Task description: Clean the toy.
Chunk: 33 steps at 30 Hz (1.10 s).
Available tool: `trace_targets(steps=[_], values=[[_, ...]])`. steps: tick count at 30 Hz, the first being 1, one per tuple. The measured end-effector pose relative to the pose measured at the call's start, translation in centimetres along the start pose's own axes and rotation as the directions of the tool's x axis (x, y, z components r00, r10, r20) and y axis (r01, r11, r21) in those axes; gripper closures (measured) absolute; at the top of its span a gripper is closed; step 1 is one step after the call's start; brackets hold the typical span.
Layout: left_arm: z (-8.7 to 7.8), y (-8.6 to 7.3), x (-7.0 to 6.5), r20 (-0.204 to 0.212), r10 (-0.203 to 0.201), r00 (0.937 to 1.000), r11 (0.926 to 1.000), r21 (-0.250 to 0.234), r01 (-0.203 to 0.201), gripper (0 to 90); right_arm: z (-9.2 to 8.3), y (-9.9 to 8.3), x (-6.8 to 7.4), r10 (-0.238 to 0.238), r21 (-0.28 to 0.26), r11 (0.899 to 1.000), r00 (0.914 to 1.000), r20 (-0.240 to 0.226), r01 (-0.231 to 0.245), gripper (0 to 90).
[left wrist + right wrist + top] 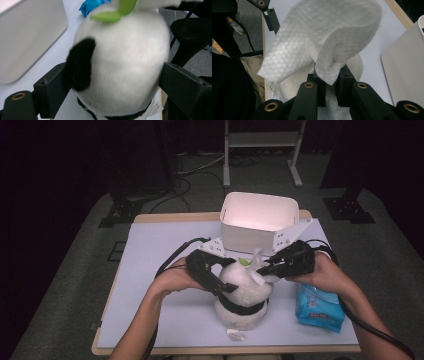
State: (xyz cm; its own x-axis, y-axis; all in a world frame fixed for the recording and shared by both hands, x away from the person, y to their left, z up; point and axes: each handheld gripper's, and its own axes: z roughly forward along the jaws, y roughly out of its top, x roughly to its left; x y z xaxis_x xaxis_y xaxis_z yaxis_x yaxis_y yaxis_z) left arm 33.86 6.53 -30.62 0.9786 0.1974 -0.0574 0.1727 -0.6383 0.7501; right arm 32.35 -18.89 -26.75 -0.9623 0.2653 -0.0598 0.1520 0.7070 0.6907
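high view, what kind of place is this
Probably a lab or studio set up for recording. A single work table stands on grey carpet under bright light with dark surroundings, cables run over the floor, and a metal stand frame rises behind it.

The counter (160, 270) carries a white bin (257, 220) at the back, a plush toy (245, 295) in front, and a blue pack (320, 309) to its right

A dim recording studio or lab, not a home. A lone small table (150, 330) with a pale blue-white mat stands on grey carpet (65, 285), surrounded by black curtains. Black stand feet (117, 212), loose cables (185, 187) and a white metal frame (262, 150) sit behind the table's far edge.
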Motion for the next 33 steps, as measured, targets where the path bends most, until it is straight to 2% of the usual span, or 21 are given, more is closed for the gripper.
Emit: trace_targets(steps=[7,10,13,17,21,26,29,33], values=[[0.8,-1.1,0.6,0.062,-0.033,0.9975,0.9985,-0.042,0.036,10.9,-0.1,-0.3,0.0,0.007,0.0,1.0,1.0,-0.003,-0.007,80.2],[0.6,-1.6,0.9,0.082,-0.057,0.9951,0.9946,-0.082,0.063,23.8,-0.1,-0.3,0.0,0.006,-0.007,1.0,1.0,-0.006,-0.006,80.1],[0.2,-1.7,0.9,0.056,-0.048,0.9973,0.9923,-0.112,0.054,34.4,-0.2,-0.3,-0.1,0.012,-0.024,1.0,0.9999,0.001,-0.012,80.1],[-0.5,-1.1,0.5,0.012,-0.018,0.9998,0.995,-0.099,0.019,36.8,-0.5,0.0,-0.3,0.012,-0.048,0.999,0.9999,0.003,-0.012,80.1],[-1.5,-0.6,0.5,-0.024,-0.007,0.9997,0.9955,-0.095,0.004,37.4,-0.6,0.3,-0.3,0.007,-0.054,0.999,0.9997,0.022,-0.006,80.1],[-1.5,-0.4,0.2,-0.034,0.012,0.9994,0.9988,-0.048,-0.014,37.5,-0.4,0.3,-0.5,0.01,-0.05,0.999,0.9999,0.012,-0.01,80.1],[-1.3,-0.4,0.1,-0.029,0.015,0.9995,0.9982,-0.058,-0.017,37.5,-0.6,0.7,-0.5,0.006,-0.043,0.999,0.9998,0.021,-0.005,80.0],[-0.8,-0.2,-0.2,-0.012,0.036,0.9993,0.9976,-0.058,-0.037,37.5,-1.3,1.6,-0.4,0.0,-0.067,0.998,0.9996,0.029,0.002,80.0]])
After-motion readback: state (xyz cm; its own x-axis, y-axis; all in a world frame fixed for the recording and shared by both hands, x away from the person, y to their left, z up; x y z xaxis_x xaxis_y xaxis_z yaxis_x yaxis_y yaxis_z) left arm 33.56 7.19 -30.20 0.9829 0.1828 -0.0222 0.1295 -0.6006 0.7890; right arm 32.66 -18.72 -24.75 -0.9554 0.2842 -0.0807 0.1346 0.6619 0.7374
